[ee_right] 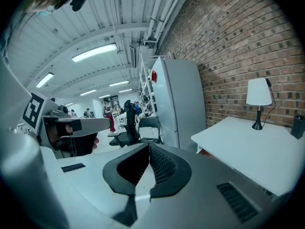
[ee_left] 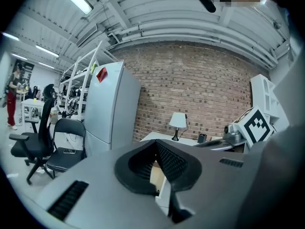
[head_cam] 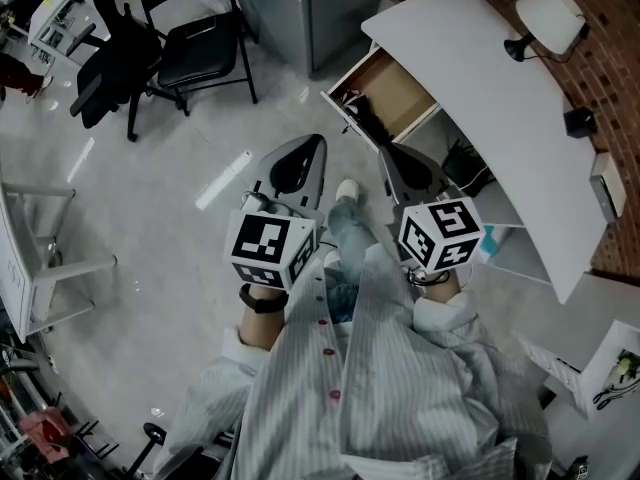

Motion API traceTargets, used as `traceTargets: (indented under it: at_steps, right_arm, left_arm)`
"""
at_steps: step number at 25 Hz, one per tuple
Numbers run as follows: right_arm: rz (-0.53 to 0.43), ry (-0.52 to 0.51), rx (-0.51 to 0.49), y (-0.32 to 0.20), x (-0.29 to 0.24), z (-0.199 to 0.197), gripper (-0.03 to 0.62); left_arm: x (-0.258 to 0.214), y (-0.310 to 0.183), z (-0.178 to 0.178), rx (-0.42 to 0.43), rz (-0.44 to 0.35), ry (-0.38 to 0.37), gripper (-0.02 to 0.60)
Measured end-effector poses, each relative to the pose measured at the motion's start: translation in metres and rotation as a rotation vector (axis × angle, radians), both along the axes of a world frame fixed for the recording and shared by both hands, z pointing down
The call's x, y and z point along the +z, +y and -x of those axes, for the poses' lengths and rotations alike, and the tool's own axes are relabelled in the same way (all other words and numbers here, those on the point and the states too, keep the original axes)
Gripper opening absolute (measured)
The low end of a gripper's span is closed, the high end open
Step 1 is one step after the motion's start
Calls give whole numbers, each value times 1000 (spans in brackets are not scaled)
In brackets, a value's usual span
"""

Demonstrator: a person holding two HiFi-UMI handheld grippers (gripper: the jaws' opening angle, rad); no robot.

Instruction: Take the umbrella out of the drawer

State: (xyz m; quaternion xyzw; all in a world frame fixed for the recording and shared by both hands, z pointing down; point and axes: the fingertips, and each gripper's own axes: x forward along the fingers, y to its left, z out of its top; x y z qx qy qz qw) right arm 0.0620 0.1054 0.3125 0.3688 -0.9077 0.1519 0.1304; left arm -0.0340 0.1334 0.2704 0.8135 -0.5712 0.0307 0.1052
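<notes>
Under the white desk (head_cam: 500,118) by the brick wall, one drawer (head_cam: 402,90) stands pulled out, its wooden bottom bare except for one dark, bundled shape along the front edge, seemingly the umbrella (head_cam: 364,118), though it is too small to make out clearly. Two grippers are held out over the floor, each carrying one marker cube. The left gripper (head_cam: 312,153) points toward the drawer with its two jaws pressed together at the tips and nothing between them, as its own view shows (ee_left: 155,144). The right gripper (head_cam: 392,160) sits beside it, nearer the drawer's front but apart from it, its two jaws likewise closed tip to tip on nothing (ee_right: 148,146). One white shoe (head_cam: 347,190) shows between the grippers. On the desk stand one white-shaded lamp (head_cam: 548,16) and one small dark object (head_cam: 578,120). Two black chairs (head_cam: 195,48) stand across the floor beside one tall grey cabinet (head_cam: 310,8).
</notes>
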Motion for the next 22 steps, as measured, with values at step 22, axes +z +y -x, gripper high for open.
traceTargets:
  at_steps: [22]
  right_arm:
    - [20, 30, -14, -205, 5, 36, 35]
  left_arm:
    - [-1, -217, 13, 73, 26, -12, 9]
